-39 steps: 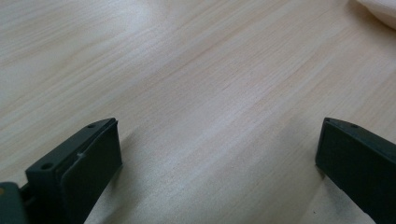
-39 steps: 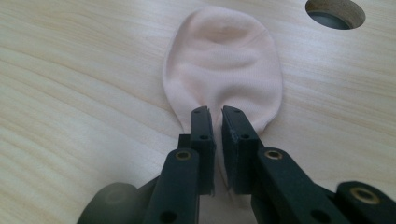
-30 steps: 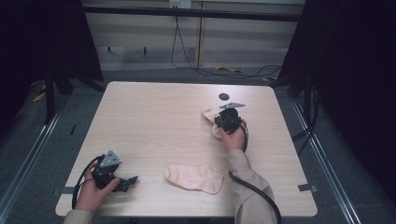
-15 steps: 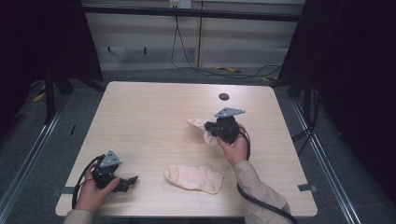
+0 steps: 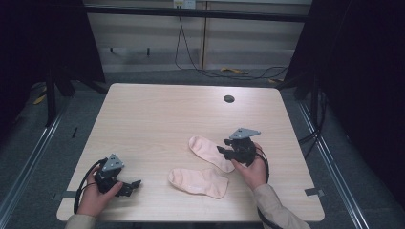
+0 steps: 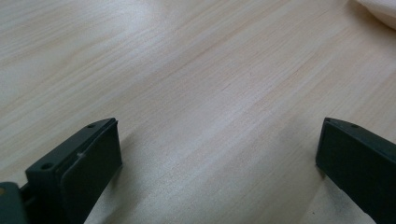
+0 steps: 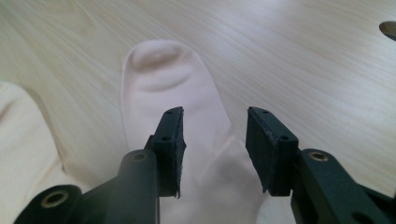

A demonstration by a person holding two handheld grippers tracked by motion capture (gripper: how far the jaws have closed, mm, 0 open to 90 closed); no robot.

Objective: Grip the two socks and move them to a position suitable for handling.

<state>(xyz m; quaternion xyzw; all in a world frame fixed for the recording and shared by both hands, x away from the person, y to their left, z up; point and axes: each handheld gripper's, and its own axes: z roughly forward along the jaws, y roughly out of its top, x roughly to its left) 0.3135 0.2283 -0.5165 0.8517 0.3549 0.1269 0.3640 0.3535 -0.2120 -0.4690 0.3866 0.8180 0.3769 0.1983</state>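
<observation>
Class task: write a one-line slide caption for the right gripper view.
Right gripper, jaws apart, poised over a pale pink sock lying flat on the wooden table.

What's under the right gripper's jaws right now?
The pale pink sock lies flat on the light wooden table beneath the right gripper. Its jaws stand apart. The sock's near end is covered.

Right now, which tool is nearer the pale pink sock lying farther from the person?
Right. The right tool sits at that pale pink sock, its open jaws straddling the fabric. The left tool rests open on the light wooden table near the front left corner, well away from it.
</observation>
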